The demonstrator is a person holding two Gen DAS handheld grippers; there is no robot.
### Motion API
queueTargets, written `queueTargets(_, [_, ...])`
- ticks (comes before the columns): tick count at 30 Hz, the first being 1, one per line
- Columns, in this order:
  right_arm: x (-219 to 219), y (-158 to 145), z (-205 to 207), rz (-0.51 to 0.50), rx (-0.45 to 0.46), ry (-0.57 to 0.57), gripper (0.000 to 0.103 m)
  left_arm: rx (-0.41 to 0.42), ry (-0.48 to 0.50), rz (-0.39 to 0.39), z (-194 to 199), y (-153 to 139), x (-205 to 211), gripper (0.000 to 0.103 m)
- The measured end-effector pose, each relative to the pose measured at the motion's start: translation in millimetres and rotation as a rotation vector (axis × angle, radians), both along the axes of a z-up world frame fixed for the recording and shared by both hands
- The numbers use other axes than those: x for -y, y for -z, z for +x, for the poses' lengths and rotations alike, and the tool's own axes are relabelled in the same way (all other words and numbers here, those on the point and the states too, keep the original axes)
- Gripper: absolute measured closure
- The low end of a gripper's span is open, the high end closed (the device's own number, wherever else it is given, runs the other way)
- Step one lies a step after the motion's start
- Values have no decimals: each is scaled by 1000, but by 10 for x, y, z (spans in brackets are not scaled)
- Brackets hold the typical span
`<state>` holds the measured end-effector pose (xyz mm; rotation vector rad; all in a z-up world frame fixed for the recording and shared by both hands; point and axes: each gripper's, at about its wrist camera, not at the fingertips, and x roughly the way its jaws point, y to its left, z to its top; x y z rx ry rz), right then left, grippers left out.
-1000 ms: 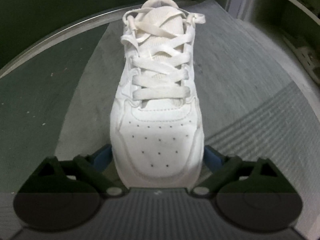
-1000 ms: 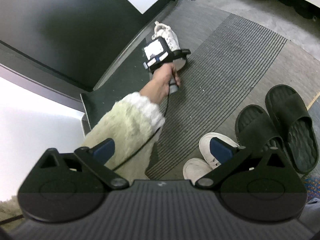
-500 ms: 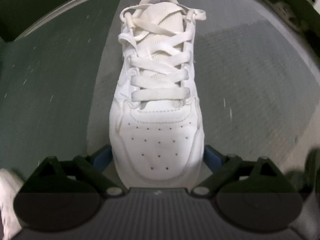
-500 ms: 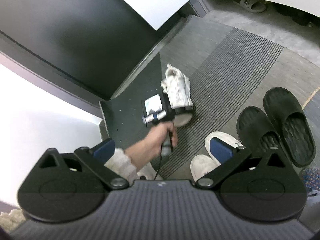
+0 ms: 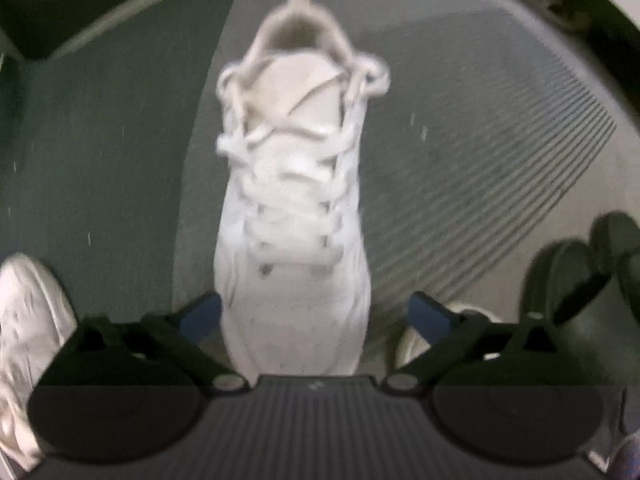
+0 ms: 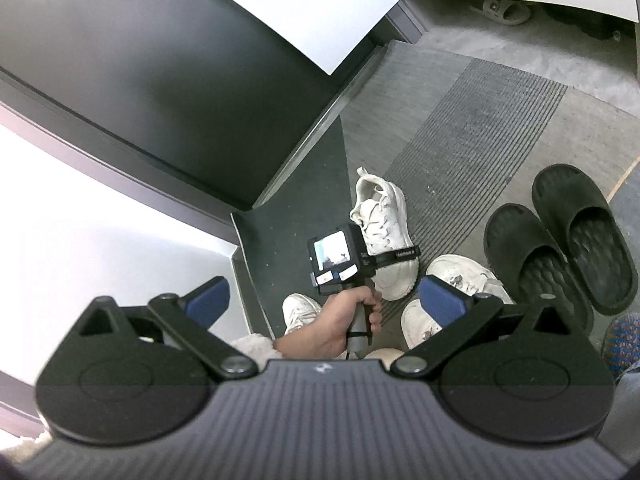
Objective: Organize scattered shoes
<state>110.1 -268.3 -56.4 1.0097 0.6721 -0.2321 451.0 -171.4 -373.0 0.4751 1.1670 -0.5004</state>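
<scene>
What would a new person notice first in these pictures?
First, the white sneaker filling the left wrist view, its toe clamped in the left gripper. In the right wrist view, a pair of black slippers lies on the floor at right, beyond the open, empty right gripper.

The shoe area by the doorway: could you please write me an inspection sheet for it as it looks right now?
Surface: grey ribbed floor mat beside a dark green floor strip.
Job's things: white lace-up sneaker gripped at the toe; pair of black rubber slides side by side on the floor.
Clutter: nothing seen.
Grippers: left tongs shut on the sneaker; right tongs open, empty.
Cables: thin black lead under the hand.
Surroundings: dark door panel, white walls.
</scene>
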Motion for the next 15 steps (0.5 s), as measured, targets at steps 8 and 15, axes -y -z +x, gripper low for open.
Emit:
queueTargets(8, [-10, 61, 144, 13, -12, -24, 0, 85, -76, 68, 496, 263, 361, 2])
queueTargets(15, [-22, 104, 211, 22, -24, -28, 0, 39, 79, 87, 627, 354, 489, 21])
